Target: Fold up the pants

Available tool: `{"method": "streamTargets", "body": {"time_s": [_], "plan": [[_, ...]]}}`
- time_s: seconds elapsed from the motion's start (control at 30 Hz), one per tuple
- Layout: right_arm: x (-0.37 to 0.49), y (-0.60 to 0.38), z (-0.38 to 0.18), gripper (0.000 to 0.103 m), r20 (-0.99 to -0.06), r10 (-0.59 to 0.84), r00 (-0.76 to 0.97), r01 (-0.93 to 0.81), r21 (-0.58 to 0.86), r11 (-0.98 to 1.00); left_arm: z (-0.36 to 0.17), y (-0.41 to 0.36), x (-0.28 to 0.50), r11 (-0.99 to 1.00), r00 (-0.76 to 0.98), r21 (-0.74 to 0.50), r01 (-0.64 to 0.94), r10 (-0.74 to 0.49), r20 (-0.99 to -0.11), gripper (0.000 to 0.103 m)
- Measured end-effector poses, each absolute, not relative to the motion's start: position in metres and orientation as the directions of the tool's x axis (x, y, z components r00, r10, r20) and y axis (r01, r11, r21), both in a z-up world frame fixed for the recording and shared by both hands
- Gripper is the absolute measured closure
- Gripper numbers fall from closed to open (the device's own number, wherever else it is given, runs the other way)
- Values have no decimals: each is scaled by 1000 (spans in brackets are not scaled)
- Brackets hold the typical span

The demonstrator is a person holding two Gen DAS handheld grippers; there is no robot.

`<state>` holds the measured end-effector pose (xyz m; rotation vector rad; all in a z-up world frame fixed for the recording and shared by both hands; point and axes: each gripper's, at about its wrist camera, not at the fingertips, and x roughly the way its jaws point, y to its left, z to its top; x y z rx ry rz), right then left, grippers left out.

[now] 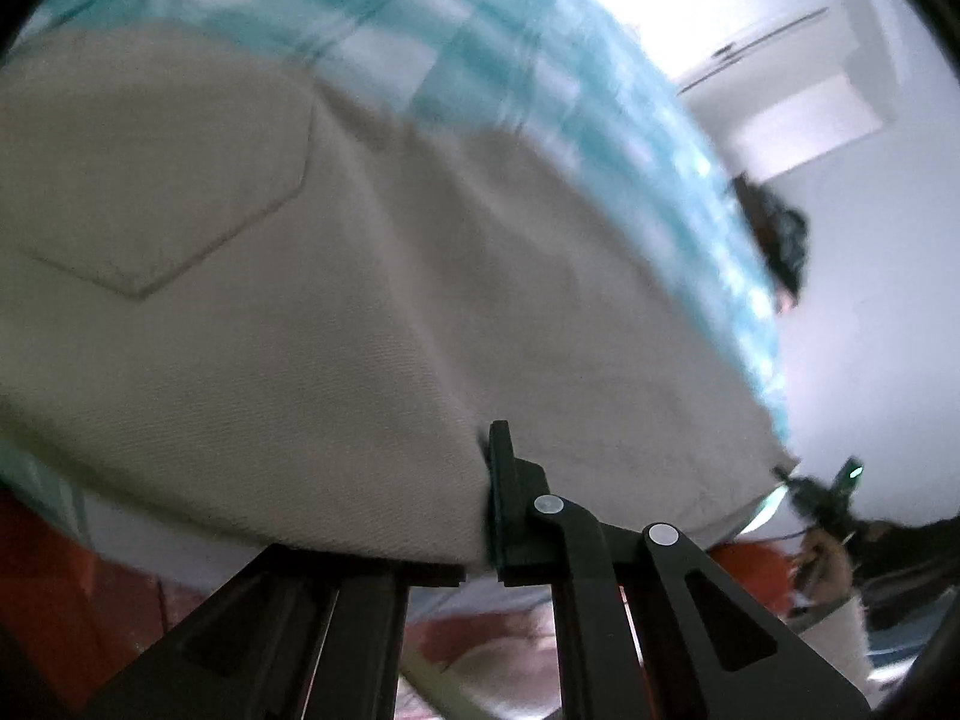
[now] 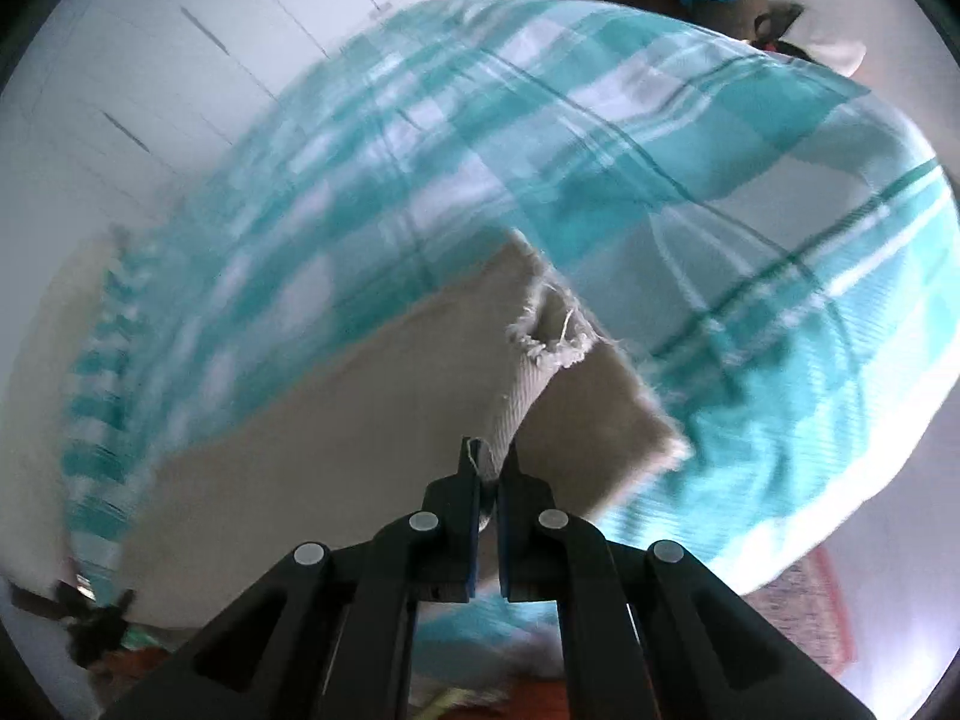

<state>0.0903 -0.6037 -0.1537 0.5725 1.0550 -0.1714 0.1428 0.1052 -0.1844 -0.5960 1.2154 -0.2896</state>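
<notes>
Above a teal plaid bedsheet [image 2: 690, 138], both grippers' jaws pinch beige pants [image 1: 300, 300]: left gripper [image 1: 489, 516] at edge, right gripper [image 2: 489, 468] at frayed hem; soft, prob. limp fabric.

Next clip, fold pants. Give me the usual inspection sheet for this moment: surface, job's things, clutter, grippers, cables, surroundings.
Surface: bed cover in teal and white plaid, partly blurred.
Job's things: beige pants, patch pocket facing the left wrist camera; frayed hem in the right wrist view.
Clutter: dark blurred object past the cover's edge, cannot tell what it is.
Grippers: left gripper shut on the pants' edge; right gripper shut on a fold of the fabric.
Cables: nothing seen.
Surroundings: white wall; white panelled doors; red-orange floor below.
</notes>
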Motion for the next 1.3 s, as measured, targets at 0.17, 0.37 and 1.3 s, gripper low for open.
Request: {"method": "streamTargets", "body": {"time_s": [0.17, 0.37, 1.3], "plan": [[82, -602, -163, 99, -866, 93, 491, 415, 326, 850, -175, 111, 139, 797, 364, -596, -102, -528, -768, 99], [71, -599, -149, 99, -832, 57, 552, 423, 338, 841, -173, 109, 137, 800, 363, -593, -91, -528, -767, 99], [104, -593, -161, 49, -916, 59, 398, 307, 193, 932, -173, 110, 179, 995, 379, -103, -6, -93, -921, 37]]}}
